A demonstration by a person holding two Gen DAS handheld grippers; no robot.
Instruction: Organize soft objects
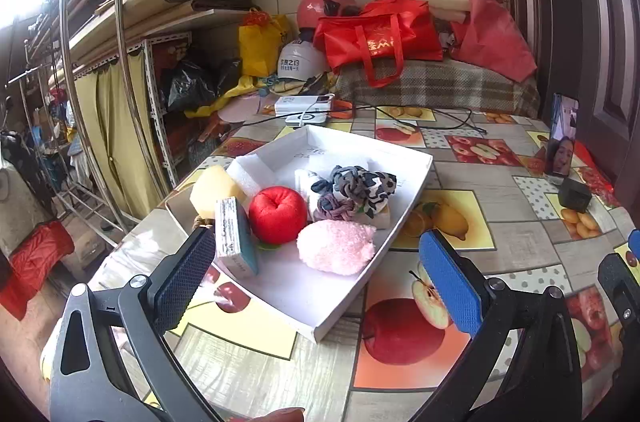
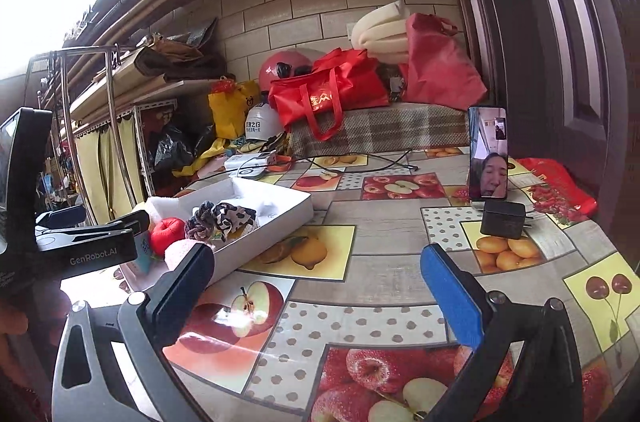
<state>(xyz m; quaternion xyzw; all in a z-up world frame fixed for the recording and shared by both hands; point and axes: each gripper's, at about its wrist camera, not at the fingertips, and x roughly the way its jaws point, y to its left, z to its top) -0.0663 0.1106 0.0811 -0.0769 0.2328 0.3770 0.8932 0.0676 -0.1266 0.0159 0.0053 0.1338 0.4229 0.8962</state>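
Left wrist view: your left tongs [image 1: 316, 274] gape empty before the white tray [image 1: 416, 166].
The pink puff [image 1: 336, 247] lies dead ahead; your right tongs [image 2: 318, 286], also spread, sit farther right.

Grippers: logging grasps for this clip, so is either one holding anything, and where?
Nothing is held: left gripper and right gripper are both open and empty.

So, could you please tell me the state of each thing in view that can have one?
left hand-held gripper: open, holding nothing, over the near edge of the tray.
right hand-held gripper: open, holding nothing, over bare tablecloth.
white tray: open-topped, holding the soft things.
red plush apple: in the tray, upright.
pink fluffy ball: in the tray, beside the apple.
phone: propped upright, screen lit.
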